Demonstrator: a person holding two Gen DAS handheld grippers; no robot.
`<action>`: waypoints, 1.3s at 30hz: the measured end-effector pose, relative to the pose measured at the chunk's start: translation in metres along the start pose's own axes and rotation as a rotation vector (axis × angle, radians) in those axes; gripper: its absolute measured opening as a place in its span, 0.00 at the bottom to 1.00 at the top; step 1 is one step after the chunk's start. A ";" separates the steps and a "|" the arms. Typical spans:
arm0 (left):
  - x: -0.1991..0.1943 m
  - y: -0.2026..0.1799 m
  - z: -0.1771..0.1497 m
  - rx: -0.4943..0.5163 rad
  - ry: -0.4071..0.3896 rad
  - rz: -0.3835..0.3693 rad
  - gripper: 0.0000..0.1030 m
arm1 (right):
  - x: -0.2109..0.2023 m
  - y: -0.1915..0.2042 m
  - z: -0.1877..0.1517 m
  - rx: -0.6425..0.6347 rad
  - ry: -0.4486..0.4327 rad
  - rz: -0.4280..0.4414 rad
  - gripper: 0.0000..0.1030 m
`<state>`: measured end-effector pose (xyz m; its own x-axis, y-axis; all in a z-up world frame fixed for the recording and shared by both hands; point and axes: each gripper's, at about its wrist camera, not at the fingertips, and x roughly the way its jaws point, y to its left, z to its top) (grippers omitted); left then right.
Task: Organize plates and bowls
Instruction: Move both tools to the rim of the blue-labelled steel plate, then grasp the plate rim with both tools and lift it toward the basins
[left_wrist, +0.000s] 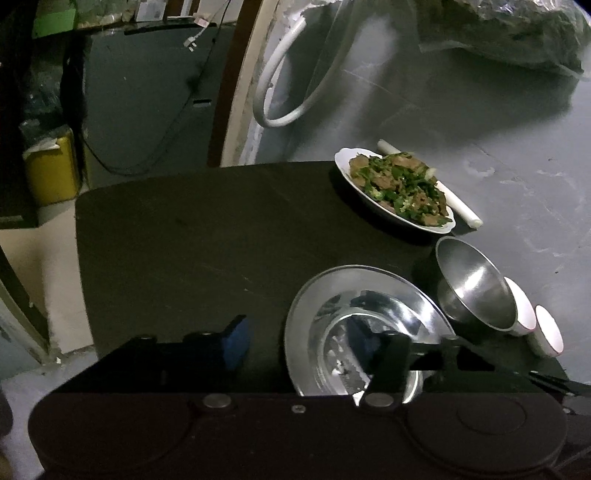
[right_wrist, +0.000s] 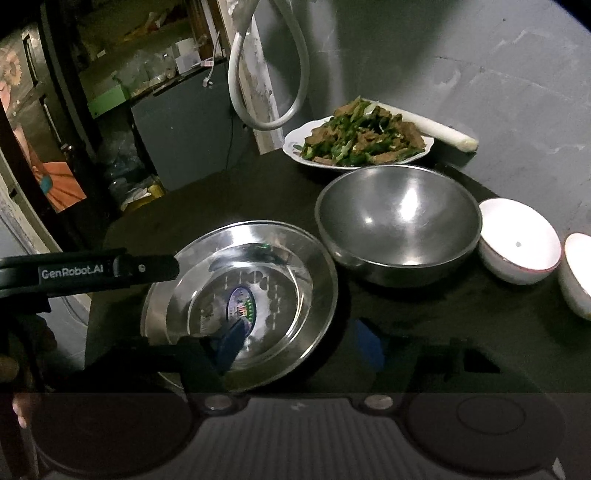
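Note:
A shiny steel plate (left_wrist: 332, 295) (right_wrist: 295, 258) lies on the dark table. A steel bowl (left_wrist: 476, 288) (right_wrist: 399, 218) stands to its right. Two white bowls (left_wrist: 522, 306) (right_wrist: 517, 240) stand further right, the second one (left_wrist: 550, 332) (right_wrist: 576, 273) at the edge of view. My left gripper (left_wrist: 306, 343) is open; its right finger is over the plate's left rim, its left finger over bare table. It shows in the right wrist view as a black arm (right_wrist: 110, 271). My right gripper (right_wrist: 299, 343) is open, with its left finger over the plate's near rim.
A white plate of green peppers and meat (left_wrist: 399, 188) (right_wrist: 354, 140) sits at the far side, with a white leek stalk (left_wrist: 461, 206) (right_wrist: 443, 133) behind it against the grey wall. A white hose (right_wrist: 236, 74) hangs there. The table's left edge (left_wrist: 79, 236) drops off.

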<state>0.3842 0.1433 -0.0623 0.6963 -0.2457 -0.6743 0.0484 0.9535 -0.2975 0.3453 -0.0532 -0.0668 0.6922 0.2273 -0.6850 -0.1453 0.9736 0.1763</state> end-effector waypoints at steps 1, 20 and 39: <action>0.000 0.000 -0.001 -0.004 -0.001 -0.004 0.45 | 0.001 0.001 0.000 0.000 0.001 -0.006 0.59; -0.020 0.011 -0.020 -0.013 0.030 0.019 0.08 | -0.002 0.009 -0.005 -0.045 0.028 -0.018 0.31; -0.079 -0.045 -0.038 0.046 -0.036 -0.048 0.08 | -0.077 0.006 -0.026 -0.106 -0.088 -0.032 0.29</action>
<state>0.3000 0.1130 -0.0207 0.7178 -0.2858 -0.6349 0.1146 0.9479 -0.2972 0.2734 -0.0643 -0.0313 0.7562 0.1981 -0.6237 -0.1928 0.9782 0.0769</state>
